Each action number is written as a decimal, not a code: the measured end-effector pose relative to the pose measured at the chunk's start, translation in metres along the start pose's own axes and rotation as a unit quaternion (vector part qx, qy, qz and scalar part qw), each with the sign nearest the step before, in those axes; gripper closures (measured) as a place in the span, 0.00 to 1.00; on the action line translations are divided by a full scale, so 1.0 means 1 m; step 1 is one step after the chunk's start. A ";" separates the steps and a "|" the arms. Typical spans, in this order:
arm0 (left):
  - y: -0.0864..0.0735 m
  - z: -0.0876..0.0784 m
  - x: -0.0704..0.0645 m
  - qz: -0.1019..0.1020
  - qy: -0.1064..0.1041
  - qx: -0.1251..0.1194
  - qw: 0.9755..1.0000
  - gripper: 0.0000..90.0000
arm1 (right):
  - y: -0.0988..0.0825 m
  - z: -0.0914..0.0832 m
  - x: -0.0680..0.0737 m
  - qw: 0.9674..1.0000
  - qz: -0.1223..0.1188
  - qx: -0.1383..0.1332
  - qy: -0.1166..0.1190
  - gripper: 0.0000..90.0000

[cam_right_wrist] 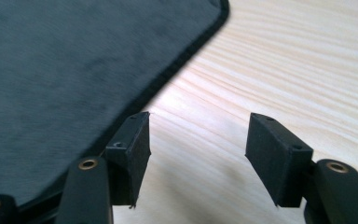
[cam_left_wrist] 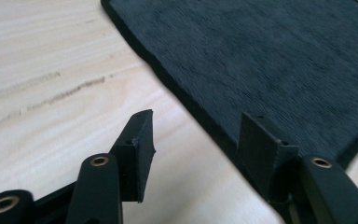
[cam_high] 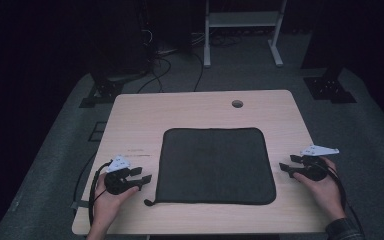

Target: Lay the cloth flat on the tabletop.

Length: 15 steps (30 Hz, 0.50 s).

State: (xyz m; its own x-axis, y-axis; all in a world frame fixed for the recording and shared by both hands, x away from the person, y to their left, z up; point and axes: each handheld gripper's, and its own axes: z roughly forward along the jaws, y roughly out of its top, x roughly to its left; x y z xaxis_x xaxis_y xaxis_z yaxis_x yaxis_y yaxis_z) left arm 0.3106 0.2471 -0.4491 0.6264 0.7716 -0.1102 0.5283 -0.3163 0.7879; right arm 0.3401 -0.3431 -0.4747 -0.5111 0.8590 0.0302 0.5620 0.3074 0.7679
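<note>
A dark mat (cam_high: 215, 166) lay flat in the middle of the bench (cam_high: 130, 120), with one hand-held tool on either side of it. The left tool (cam_high: 144, 176) rested low by the mat's near left corner, its jaws spread with nothing between them; one jaw hung over the mat's edge. The right tool (cam_high: 286, 166) sat just beside the right edge, also spread and empty, over bare wood. To me it looked like the approach to a grasp, neither edge yet taken. The next move would call for sliding a jaw under the thin border on each side and then closing.
</note>
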 end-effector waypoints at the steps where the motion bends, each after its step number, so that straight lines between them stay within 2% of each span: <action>1: 0.000 0.000 0.000 0.000 0.000 0.000 1.000 0.49 | 0.000 0.000 0.000 1.000 0.000 0.000 0.000 0.42; 4: 0.011 0.010 0.004 -0.001 0.013 -0.003 1.000 0.47 | -0.001 0.005 -0.002 1.000 -0.002 0.008 -0.011 0.40; 8: 0.019 0.018 0.007 -0.003 0.020 -0.006 1.000 0.44 | -0.004 0.008 -0.003 1.000 0.001 0.021 -0.014 0.37; 13: 0.031 0.032 0.013 -0.008 0.033 -0.009 0.999 0.42 | -0.005 0.011 -0.002 1.000 0.001 0.011 -0.013 0.34; 15: 0.035 0.039 0.016 -0.002 0.040 -0.003 0.999 0.42 | -0.004 0.012 -0.001 1.000 0.001 0.012 -0.014 0.32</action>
State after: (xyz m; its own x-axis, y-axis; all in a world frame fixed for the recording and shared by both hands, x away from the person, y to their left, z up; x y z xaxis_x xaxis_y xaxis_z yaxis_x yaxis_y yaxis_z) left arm 0.3617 0.2264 -0.4469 0.5764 0.8146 -0.0645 0.5272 -0.3103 0.7911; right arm 0.3455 -0.3403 -0.4857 -0.4914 0.8708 0.0132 0.5788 0.3152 0.7521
